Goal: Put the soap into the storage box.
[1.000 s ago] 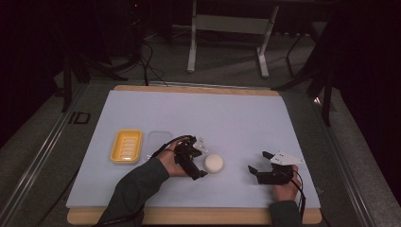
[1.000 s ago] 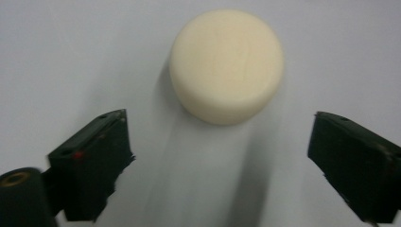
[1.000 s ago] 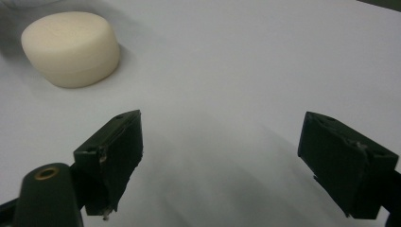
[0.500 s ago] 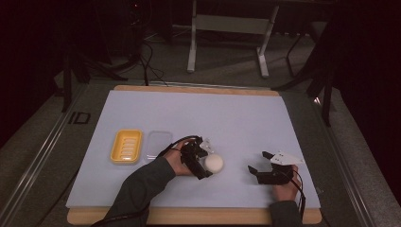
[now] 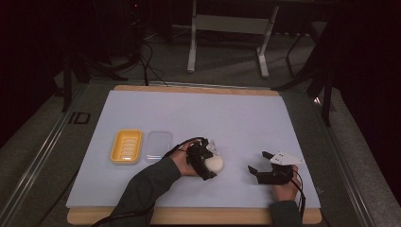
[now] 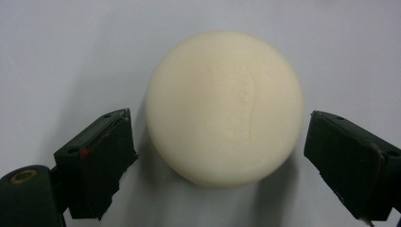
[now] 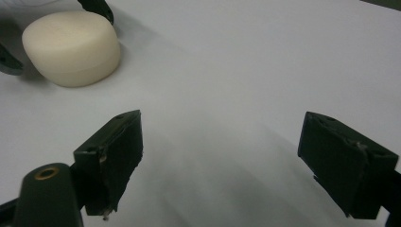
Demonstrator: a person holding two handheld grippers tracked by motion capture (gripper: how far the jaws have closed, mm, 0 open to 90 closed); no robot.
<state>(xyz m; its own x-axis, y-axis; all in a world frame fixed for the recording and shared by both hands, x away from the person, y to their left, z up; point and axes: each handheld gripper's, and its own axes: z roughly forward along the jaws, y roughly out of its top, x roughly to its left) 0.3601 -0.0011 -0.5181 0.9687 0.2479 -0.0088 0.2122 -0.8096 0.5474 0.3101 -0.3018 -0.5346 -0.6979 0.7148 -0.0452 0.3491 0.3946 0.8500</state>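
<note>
A round cream bar of soap (image 5: 215,163) (image 6: 224,109) lies on the white mat (image 5: 198,118). My left gripper (image 5: 208,163) (image 6: 220,146) reaches in from the soap's left, and its jaws have just been closing. The soap sits between them with a thin gap at the left pad, so the jaws flank it without pressing. My right gripper (image 5: 257,171) (image 7: 220,161) rests low over the mat to the right, open with bare mat between its jaws. The right gripper view has the soap (image 7: 71,47) at its upper left.
A yellow ribbed dish (image 5: 126,146) and a clear lid (image 5: 158,144) lie side by side left of the soap. The mat covers a wooden board (image 5: 189,88). Beyond the table's far edge stands a grey metal frame (image 5: 227,23) on the dark floor.
The left hand has slid right and slightly down, bringing its jaws around the soap. The soap has stayed where it was. The right gripper has not moved.
</note>
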